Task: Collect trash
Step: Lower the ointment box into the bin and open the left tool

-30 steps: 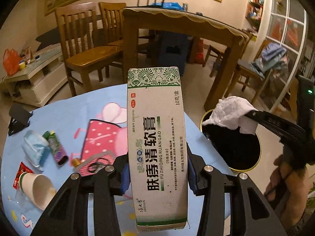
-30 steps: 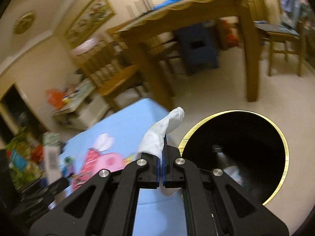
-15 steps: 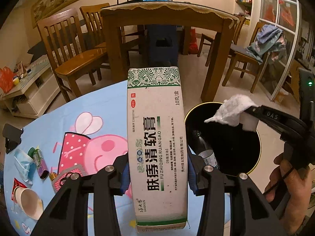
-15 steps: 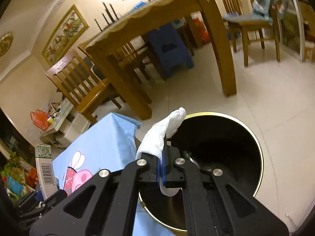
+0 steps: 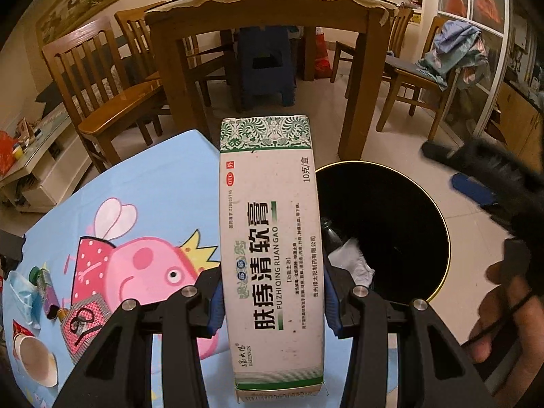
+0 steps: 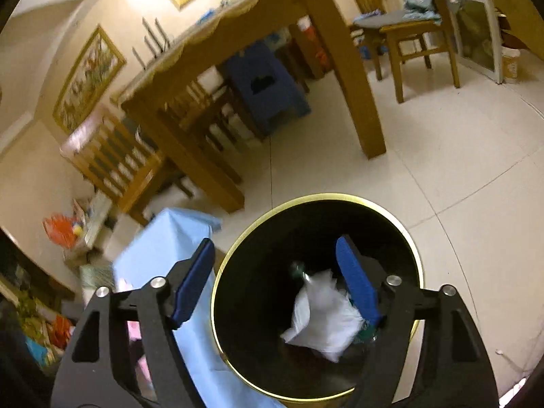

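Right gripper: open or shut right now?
Open. The right gripper has its blue pads spread wide above the trash bin, with the white tissue lying inside.

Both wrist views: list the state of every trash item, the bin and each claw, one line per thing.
left claw: shut on the ointment box
ointment box: gripped upright, above the table
right claw: open, empty, over the bin
white tissue: inside the bin
trash bin: open, on the floor
paper cup: lying on its side on the table
face mask: crumpled on the table

Right claw (image 6: 273, 280) spread wide above black bin (image 6: 238, 306); white tissue (image 6: 323, 319) inside; blue tabletop (image 6: 163, 238) left.
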Action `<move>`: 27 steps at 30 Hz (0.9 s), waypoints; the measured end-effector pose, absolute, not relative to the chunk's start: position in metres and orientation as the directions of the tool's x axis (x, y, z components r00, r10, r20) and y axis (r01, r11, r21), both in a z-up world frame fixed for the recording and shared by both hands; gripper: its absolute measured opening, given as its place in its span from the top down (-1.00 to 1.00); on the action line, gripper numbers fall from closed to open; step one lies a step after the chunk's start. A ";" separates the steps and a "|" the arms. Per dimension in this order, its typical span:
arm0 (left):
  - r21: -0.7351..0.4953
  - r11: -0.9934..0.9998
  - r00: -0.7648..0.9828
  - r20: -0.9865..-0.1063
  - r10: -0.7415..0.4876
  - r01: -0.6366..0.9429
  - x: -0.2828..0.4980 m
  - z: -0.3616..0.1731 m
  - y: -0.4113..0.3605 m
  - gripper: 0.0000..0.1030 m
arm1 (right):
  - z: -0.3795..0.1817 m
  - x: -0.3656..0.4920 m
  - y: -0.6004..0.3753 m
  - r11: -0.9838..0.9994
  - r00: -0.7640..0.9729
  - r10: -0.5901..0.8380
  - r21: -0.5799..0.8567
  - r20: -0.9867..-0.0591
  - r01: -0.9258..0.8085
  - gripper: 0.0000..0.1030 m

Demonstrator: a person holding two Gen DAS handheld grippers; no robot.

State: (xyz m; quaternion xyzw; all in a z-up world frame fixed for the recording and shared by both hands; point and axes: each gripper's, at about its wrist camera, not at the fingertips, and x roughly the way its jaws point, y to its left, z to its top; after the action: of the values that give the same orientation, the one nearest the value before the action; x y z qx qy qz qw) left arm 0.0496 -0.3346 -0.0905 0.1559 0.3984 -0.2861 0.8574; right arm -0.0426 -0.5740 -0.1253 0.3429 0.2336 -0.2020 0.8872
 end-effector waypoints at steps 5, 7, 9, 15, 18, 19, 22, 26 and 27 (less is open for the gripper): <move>0.047 0.776 0.506 -0.782 -0.363 0.629 0.052 -0.099 -0.347 0.15 | -0.111 -0.061 -0.579 0.680 0.848 -0.227 0.545 -0.479 0.490 -0.66; 0.050 0.772 0.501 -0.786 -0.361 0.634 0.053 -0.103 -0.353 0.15 | -0.110 -0.061 -0.578 0.689 0.851 -0.222 0.541 -0.477 0.483 -0.72; 0.052 0.768 0.499 -0.788 -0.362 0.639 0.053 -0.105 -0.355 0.15 | -0.110 -0.055 -0.577 0.705 0.839 -0.194 0.522 -0.508 0.480 -0.85; 0.045 0.765 0.484 -0.798 -0.360 0.643 0.055 -0.112 -0.360 0.15 | -0.105 -0.053 -0.571 0.714 0.855 -0.180 0.533 -0.487 0.454 -0.91; 0.049 0.768 0.484 -0.801 -0.351 0.638 0.059 -0.114 -0.361 0.15 | -0.118 -0.038 -0.570 0.717 0.827 -0.095 0.538 -0.554 0.443 -0.91; 0.047 0.770 0.483 -0.803 -0.350 0.636 0.060 -0.115 -0.361 0.15 | -0.121 -0.039 -0.572 0.700 0.833 -0.083 0.562 -0.548 0.440 -0.91; 0.039 0.777 0.479 -0.806 -0.347 0.629 0.065 -0.115 -0.362 0.15 | -0.114 -0.054 -0.581 0.667 0.886 -0.080 0.636 -0.456 0.388 -0.91; 0.036 0.779 0.475 -0.809 -0.345 0.626 0.066 -0.115 -0.363 0.15 | -0.127 -0.053 -0.592 0.622 0.887 -0.016 0.690 -0.462 0.370 -0.91; 0.036 0.780 0.476 -0.809 -0.344 0.625 0.066 -0.115 -0.363 0.15 | -0.132 -0.055 -0.596 0.591 0.892 -0.002 0.720 -0.452 0.365 -0.91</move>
State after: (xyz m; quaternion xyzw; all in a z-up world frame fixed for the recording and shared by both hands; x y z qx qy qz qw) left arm 0.0658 -0.3628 -0.1148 0.1659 0.4234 -0.2874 0.8430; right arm -0.0554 -0.5963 -0.1316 0.4399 0.2067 -0.1057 0.8675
